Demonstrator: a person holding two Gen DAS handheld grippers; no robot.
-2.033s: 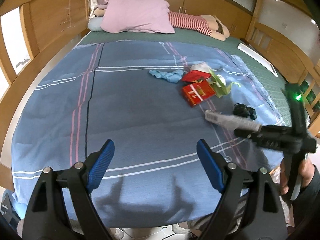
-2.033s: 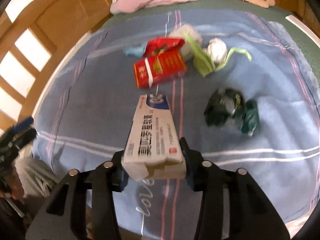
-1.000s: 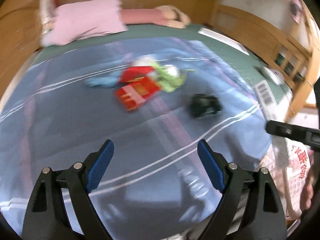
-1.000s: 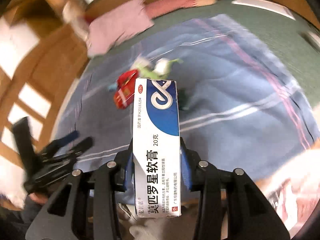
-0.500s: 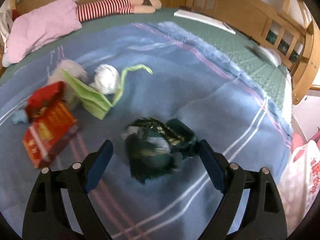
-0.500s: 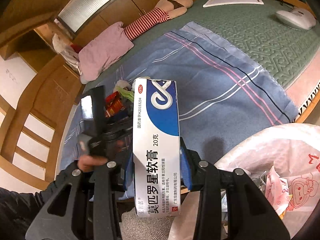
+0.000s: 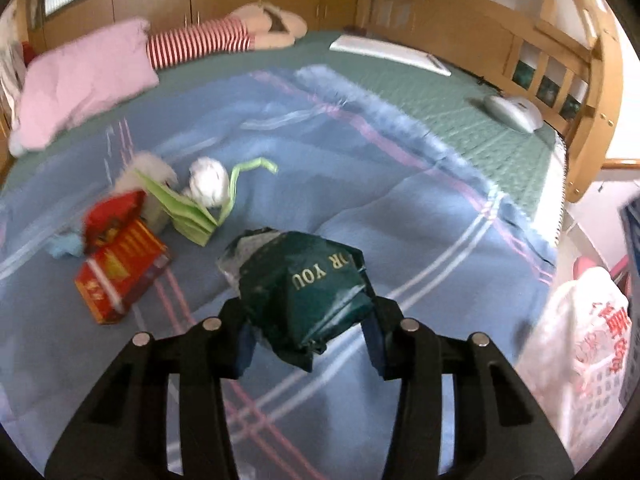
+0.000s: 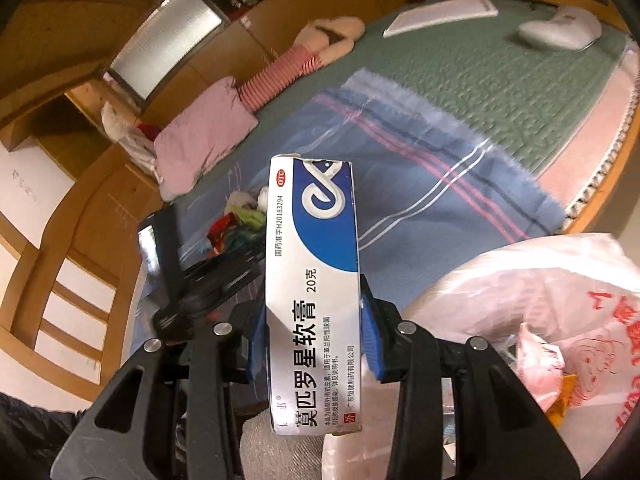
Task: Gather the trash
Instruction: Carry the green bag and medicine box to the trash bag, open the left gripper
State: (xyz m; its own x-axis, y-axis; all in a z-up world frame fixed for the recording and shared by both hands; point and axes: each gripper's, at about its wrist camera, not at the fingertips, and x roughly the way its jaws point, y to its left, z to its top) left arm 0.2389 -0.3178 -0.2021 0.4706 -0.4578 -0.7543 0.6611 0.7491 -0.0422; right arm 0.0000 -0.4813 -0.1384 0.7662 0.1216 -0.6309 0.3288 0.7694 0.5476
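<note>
A big bed [image 7: 460, 128] with wood rails fills the room. A green mat covers it, and a blue blanket [image 7: 360, 200] with pink and white stripes lies on top. At the far left lies a pink pillow [image 7: 80, 80], with a doll [image 7: 224, 38] in red and white stripes beside it. On the blanket, from the left, are a red box [image 7: 120, 272], a green paper [image 7: 184, 208] and a white ball [image 7: 208, 182] of paper, all close together. On the mat to the right lie a flat white board [image 7: 392, 54] and a white gadget [image 7: 514, 110]. Past the bed's right edge sits a white bag [image 8: 540, 292] with red print, with scraps inside.

The left tongs [image 7: 306, 330] are clenched on a dark green wrapper [image 7: 304, 288], which is lifted just off the blanket. Half a second ago the wrapper lay on the blanket between wide open tongs; they have just been closing and now press it from both sides.

The right tongs [image 8: 312, 352] grip a blue and white box [image 8: 314, 300], standing upright, beside the bag's mouth. The grip is the same as before. Two seconds ago this box was low over the blanket near the other trash; now it is off the bed's edge, next to the bag.
</note>
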